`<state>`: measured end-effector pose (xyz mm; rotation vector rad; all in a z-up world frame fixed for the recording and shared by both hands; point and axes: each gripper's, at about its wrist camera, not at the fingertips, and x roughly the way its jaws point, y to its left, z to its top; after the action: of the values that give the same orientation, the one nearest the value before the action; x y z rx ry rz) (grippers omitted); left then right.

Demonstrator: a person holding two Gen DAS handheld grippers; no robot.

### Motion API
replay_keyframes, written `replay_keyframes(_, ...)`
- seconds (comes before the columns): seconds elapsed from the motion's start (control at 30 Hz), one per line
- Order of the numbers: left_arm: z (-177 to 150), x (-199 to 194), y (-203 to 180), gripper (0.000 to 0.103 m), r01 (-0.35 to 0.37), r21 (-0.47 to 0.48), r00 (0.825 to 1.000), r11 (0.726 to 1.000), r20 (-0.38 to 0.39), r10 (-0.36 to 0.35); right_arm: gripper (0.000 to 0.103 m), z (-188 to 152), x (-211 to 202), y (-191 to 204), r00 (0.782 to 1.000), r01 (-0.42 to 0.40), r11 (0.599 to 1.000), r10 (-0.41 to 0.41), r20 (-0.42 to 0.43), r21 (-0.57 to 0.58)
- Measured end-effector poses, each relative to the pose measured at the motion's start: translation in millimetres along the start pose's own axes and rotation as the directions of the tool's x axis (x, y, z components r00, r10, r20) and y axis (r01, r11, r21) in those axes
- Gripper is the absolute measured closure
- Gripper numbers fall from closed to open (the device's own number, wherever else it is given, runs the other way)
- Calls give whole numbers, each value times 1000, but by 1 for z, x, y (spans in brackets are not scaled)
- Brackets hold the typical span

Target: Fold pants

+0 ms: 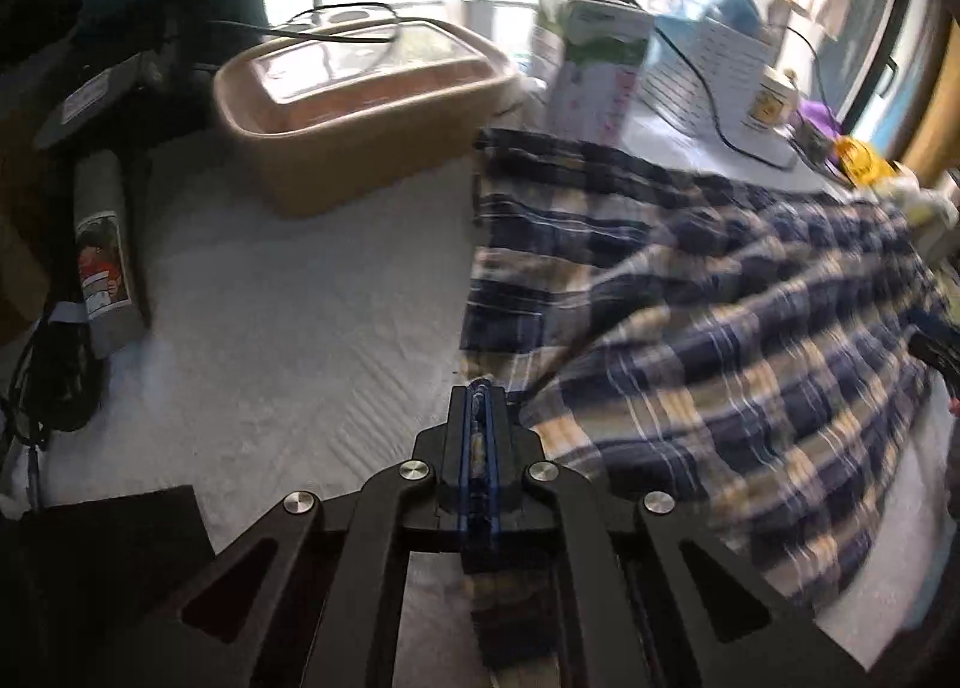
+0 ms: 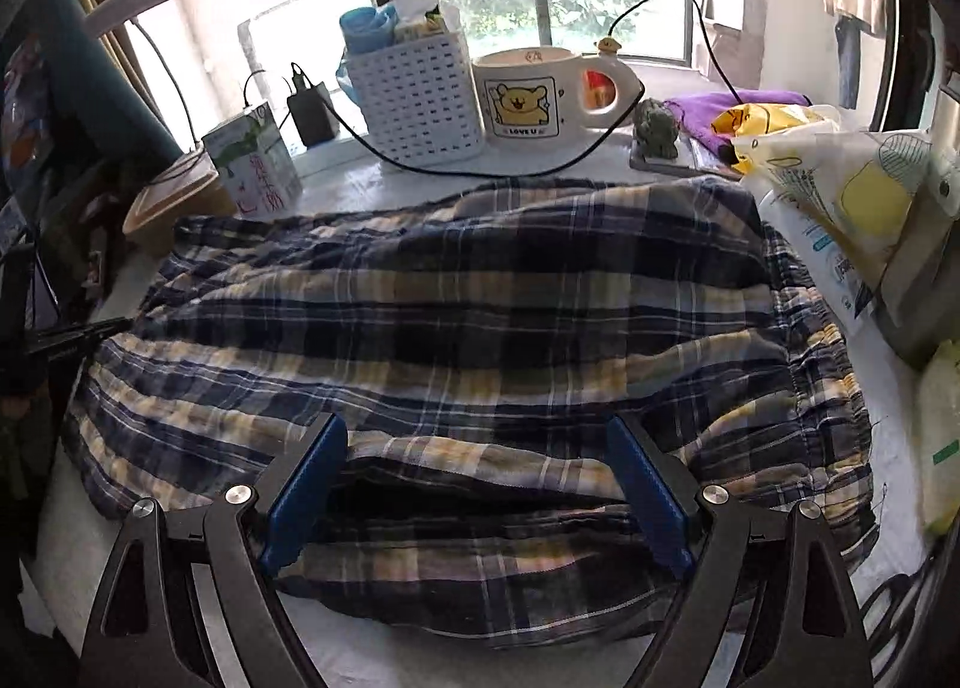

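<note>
Plaid pants (image 2: 456,316) lie spread across your white tabletop (image 1: 270,328), heaped toward 3 o'clock of the tan tub (image 1: 360,106). Your left gripper (image 1: 479,418) is clamped tight on their edge; your right gripper (image 2: 474,484) gapes wide over a fold at 6 o'clock, gripping nothing.

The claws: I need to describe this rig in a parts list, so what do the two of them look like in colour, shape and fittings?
Both look alike. The left claw and right claw are matte black frames of flat linkage bars with triangular cut-outs, joined by round silver pivot bolts. Each finger carries a long, flat blue pad. No cables, markings or sleeves show on them.
</note>
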<state>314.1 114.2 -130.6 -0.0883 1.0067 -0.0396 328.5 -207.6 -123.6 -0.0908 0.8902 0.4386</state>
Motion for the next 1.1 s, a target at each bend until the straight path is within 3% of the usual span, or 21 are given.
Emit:
replay_keyframes(0.07,7,-9,3,89,-2,9,1000,1000,20,2,14,1,1,1,1000,1,1000,-1,-1,-6)
replay_keyframes(0.13,17,-14,6,57,-22,4,999,1000,47,22,14,1,0,-2,1000,0,1000,0,5,-4)
replay_keyframes(0.17,24,-17,8,55,-34,-2,997,999,63,34,14,2,-1,-2,1000,1,1000,-1,9,0)
replay_keyframes(0.33,60,-13,-12,55,-9,81,993,997,119,-1,14,-6,-5,-6,1000,24,1000,-24,0,-6)
replay_keyframes(0.5,82,21,-57,55,82,229,994,970,50,-96,14,-21,-8,-16,997,67,998,-68,-27,-13)
replay_keyframes(0.6,86,52,-77,55,45,301,999,952,-18,-42,14,-29,-12,-16,997,75,997,-75,-18,-18)
replay_keyframes(0.7,92,73,-77,55,40,291,998,956,-62,-23,14,-31,-13,-14,996,83,996,-84,-16,-28)
replay_keyframes(0.77,97,76,-76,54,39,282,998,959,-52,-25,14,-30,-12,-13,996,82,996,-83,-18,-30)
replay_keyframes(0.93,110,82,-73,52,-68,261,998,963,5,69,14,-33,-14,-13,996,84,996,-85,-20,-42)
replay_keyframes(1.0,109,77,-77,52,-140,272,990,952,46,132,14,-36,-16,-12,995,91,994,-93,-23,-53)
replay_keyframes(1.1,107,62,-84,52,-158,253,987,954,72,144,14,-42,-21,-13,995,97,994,-99,-26,-56)
